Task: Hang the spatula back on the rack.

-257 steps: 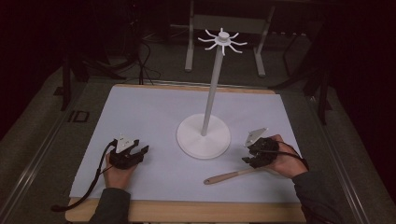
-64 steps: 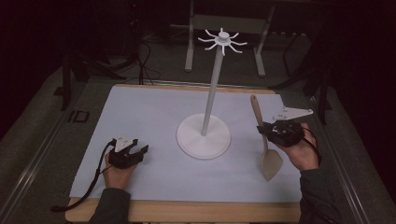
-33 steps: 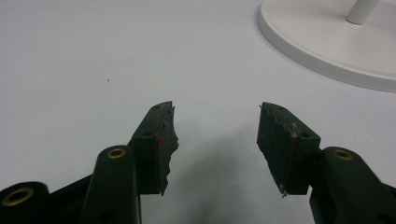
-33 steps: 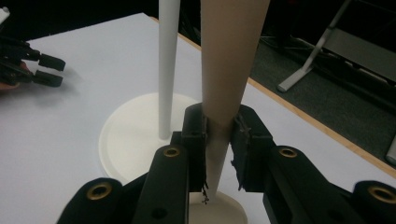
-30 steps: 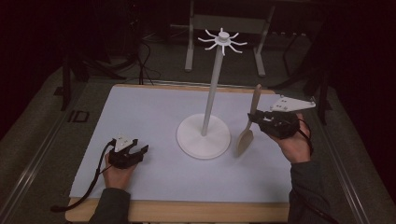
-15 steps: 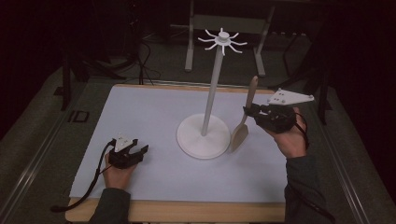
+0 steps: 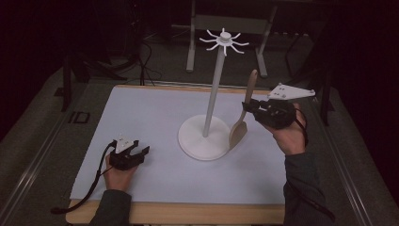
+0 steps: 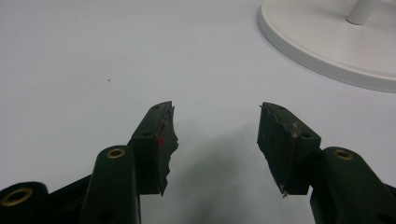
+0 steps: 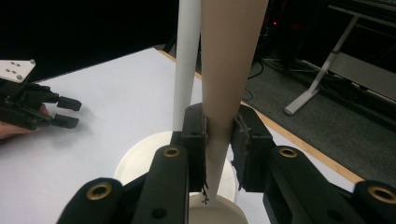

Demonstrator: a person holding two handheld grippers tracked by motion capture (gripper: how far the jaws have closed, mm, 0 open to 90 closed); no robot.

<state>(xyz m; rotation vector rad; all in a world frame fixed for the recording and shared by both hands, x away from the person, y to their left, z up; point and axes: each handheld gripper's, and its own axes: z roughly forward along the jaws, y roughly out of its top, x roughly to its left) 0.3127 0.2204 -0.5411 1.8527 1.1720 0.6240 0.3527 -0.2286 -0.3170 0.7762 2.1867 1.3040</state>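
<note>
A wooden spatula hangs upright in the air, blade down, just right of the white stand. My right gripper is shut on its handle, which runs up between the jaws in the right gripper view. The stand has a round base, a tall pole and a ring of hooks on top. My left gripper rests on the white table at the front left, open, nothing between its fingers.
The stand's base lies ahead and right of the left gripper. The left gripper lies far off in the right gripper view. Metal frame legs and cables stand on the dark floor behind the table's wooden far edge.
The right gripper lifted the spatula off the table, turned it upright and carried it left and up toward the stand's pole. The left gripper has stayed still and open.
</note>
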